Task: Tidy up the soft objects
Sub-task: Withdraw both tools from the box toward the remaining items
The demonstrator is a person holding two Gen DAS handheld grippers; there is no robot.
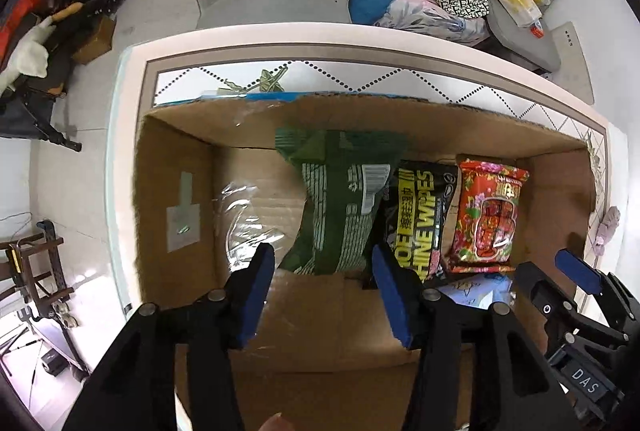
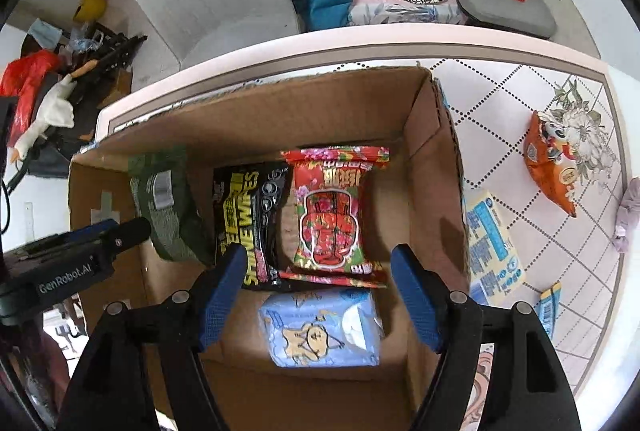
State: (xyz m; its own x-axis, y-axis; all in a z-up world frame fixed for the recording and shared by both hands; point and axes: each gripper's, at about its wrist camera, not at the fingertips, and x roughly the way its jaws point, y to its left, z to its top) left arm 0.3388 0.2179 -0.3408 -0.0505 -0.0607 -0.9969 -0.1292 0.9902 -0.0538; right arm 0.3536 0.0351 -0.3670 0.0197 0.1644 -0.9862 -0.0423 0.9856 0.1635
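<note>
Hovering over an open cardboard box (image 2: 424,135) on the patterned tabletop (image 2: 520,103), left gripper (image 1: 324,291) and right gripper (image 2: 320,295) both with jaws spread wide and gripping nothing. Standing in a row along the box floor: green wipes pack (image 1: 340,199) tilted against the back wall, black-and-yellow wipes pack (image 1: 420,215) touching it, red floral pack (image 1: 488,215) just beside that. Lying in front of the red pack, light blue tissue pack (image 2: 320,327) between the right jaws in that camera's line of sight. Left outside the box on the tabletop: orange snack bag (image 2: 552,167), yellow-and-blue pack (image 2: 494,247) just beside the box wall, small purple cloth (image 2: 630,215) near the edge.
</note>
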